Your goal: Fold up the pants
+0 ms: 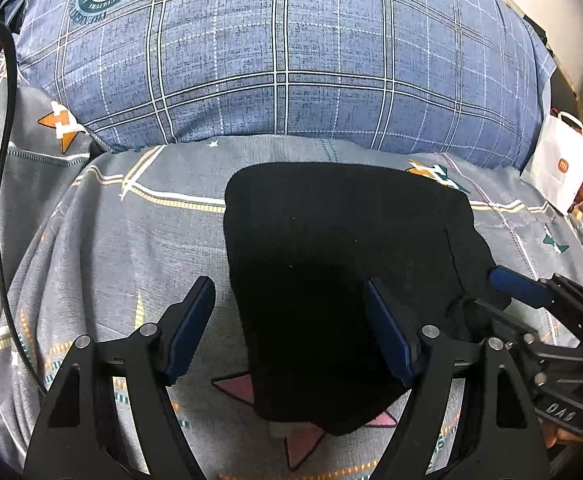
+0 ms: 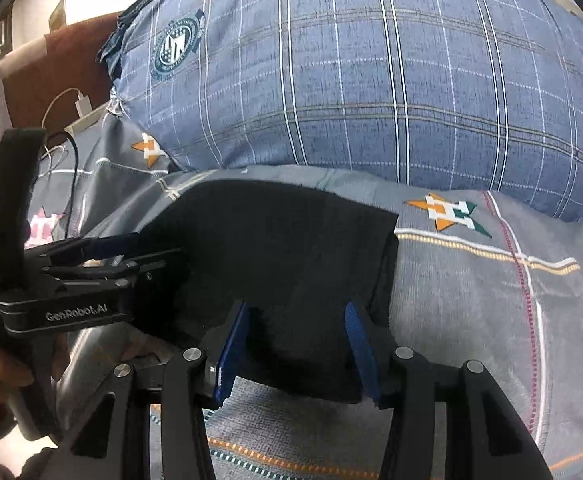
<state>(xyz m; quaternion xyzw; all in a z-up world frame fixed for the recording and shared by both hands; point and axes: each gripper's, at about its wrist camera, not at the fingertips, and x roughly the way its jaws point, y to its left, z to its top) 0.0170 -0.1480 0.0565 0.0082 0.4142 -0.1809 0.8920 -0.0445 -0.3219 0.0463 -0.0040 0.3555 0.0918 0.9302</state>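
Observation:
The black pants [image 1: 331, 264] lie folded into a compact block on the grey patterned bedsheet [image 1: 103, 240]. My left gripper [image 1: 291, 296] is open just above the block's near left part, its right finger over the cloth, its left finger over the sheet. My right gripper [image 2: 296, 320] is open over the near right edge of the pants [image 2: 283, 256]. It also shows in the left wrist view [image 1: 507, 288] at the pants' right edge, where its grip cannot be told. The left gripper shows in the right wrist view [image 2: 123, 252] at the left.
A large blue plaid pillow [image 1: 283, 52] lies right behind the pants. A white paper bag [image 1: 559, 172] stands at the right bed edge. A black cable [image 1: 5, 184] runs down the left. A white charger [image 2: 83, 104] and a brown headboard [image 2: 67, 68] are at the far left.

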